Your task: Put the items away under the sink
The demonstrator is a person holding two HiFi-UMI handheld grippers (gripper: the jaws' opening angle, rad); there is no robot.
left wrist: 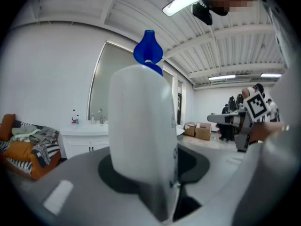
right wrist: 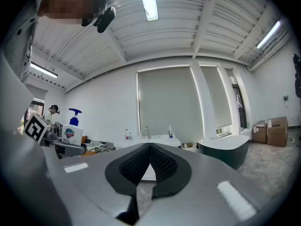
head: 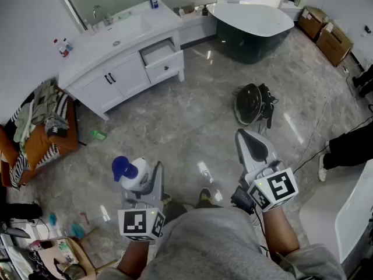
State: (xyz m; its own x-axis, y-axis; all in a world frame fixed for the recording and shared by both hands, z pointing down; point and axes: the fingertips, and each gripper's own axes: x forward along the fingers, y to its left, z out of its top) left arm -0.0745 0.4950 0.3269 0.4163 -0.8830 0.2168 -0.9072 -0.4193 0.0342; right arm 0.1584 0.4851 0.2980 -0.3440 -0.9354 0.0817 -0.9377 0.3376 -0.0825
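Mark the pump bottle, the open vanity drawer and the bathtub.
pump bottle (left wrist: 138, 126), left gripper view, white body.
open vanity drawer (head: 165, 65), head view, front panel.
bathtub (head: 250, 42), head view, dark outer wall.

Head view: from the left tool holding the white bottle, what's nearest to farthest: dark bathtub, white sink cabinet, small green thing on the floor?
1. Small green thing, lying close by, up-left.
2. White sink cabinet, upper left.
3. Dark oval bathtub, top right, farthest.

All 3 views toward the vanity (head: 131, 74)
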